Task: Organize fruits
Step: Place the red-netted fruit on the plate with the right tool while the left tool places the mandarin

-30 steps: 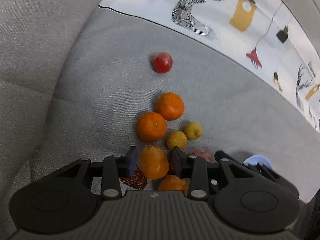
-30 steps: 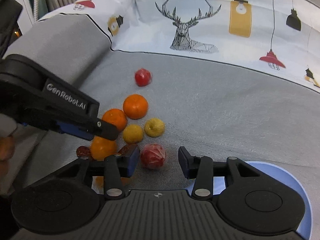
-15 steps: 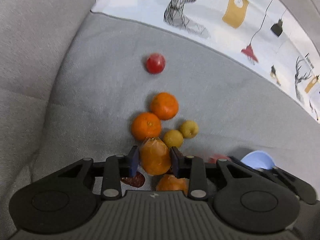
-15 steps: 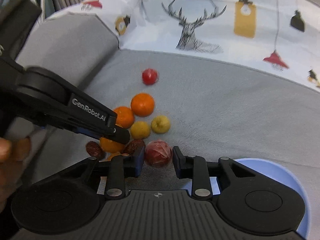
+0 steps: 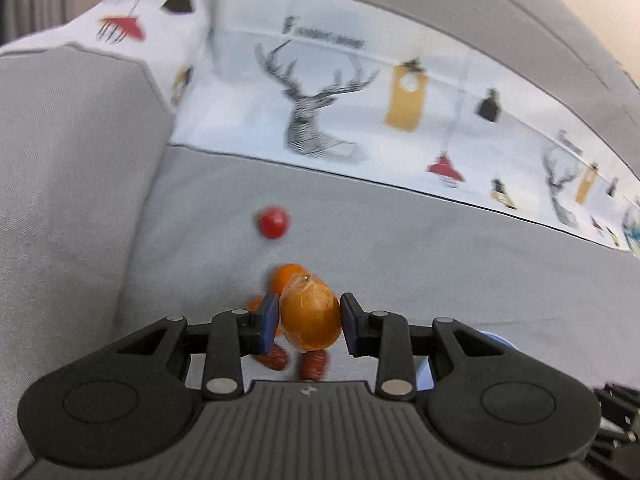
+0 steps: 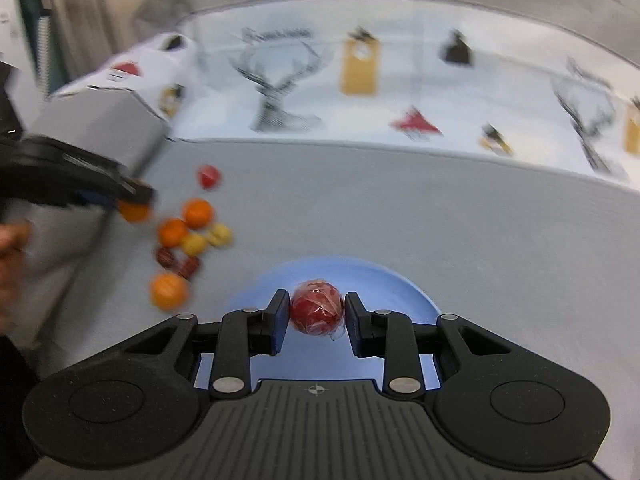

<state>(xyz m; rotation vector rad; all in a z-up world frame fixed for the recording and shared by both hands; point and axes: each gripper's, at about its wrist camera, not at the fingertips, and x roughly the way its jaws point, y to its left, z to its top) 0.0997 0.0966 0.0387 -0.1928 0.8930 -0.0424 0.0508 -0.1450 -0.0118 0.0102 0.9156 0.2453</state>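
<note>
**Both grippers hold one fruit each**

The right gripper (image 6: 316, 318) pinches a red fruit in clear wrap (image 6: 317, 313) above the blue plate (image 6: 384, 286). The left gripper (image 5: 307, 318) pinches a wrapped orange fruit (image 5: 311, 316), lifted over the grey sofa seat (image 5: 460, 248). To the left lies the fruit pile (image 6: 188, 240); a small red fruit (image 5: 273, 222) lies farther alone. The seat right of the pile is open up to the printed cushion (image 5: 320, 112).
</note>
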